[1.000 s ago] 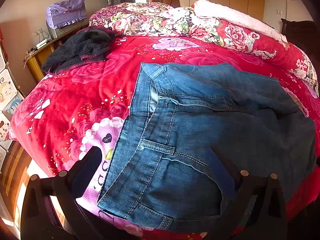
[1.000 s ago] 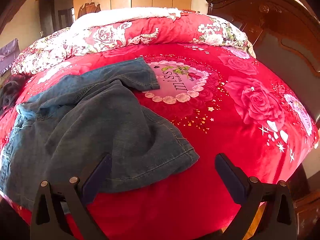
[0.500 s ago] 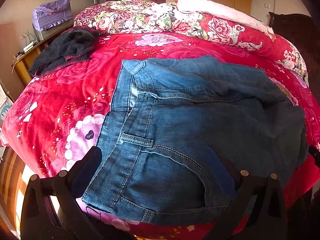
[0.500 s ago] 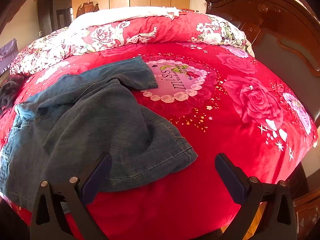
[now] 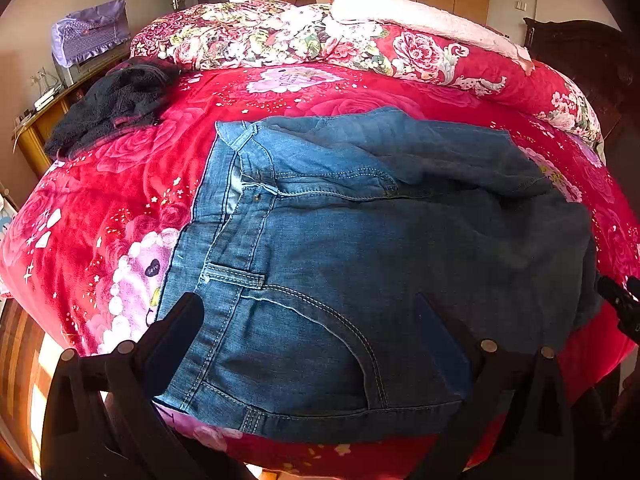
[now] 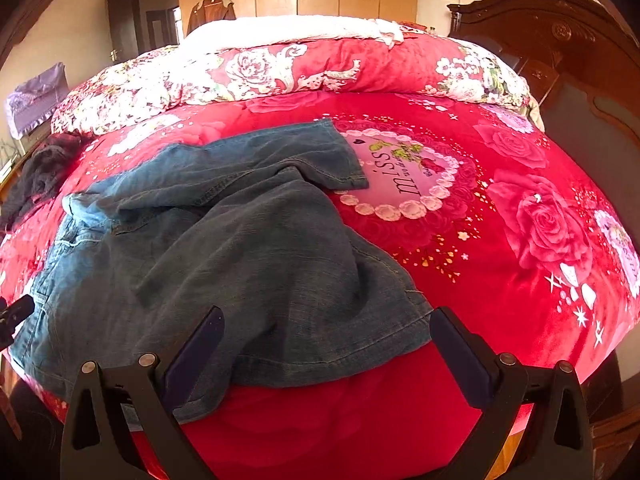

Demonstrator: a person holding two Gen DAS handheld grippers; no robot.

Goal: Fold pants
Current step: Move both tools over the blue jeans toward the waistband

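A pair of blue jeans (image 5: 360, 240) lies spread on the red floral bed cover (image 5: 120, 200), waistband to the left, legs running right. In the right wrist view the jeans (image 6: 224, 256) lie with the near leg's hem at the bed's front edge and the far leg (image 6: 304, 152) crumpled behind it. My left gripper (image 5: 308, 320) is open and empty, hovering over the waistband corner and front pocket. My right gripper (image 6: 326, 332) is open and empty, hovering over the near leg's hem.
A dark fleece garment (image 5: 116, 100) lies at the bed's far left. A rolled floral quilt (image 5: 320, 40) runs along the far side. A dark wooden headboard (image 6: 560, 48) stands at the right. A wooden side table (image 5: 48, 112) is at the left.
Both grippers have moved closer to the jeans. The left one has shifted right over the waistband area; the right one has shifted left over the leg hem. The jeans have not moved.
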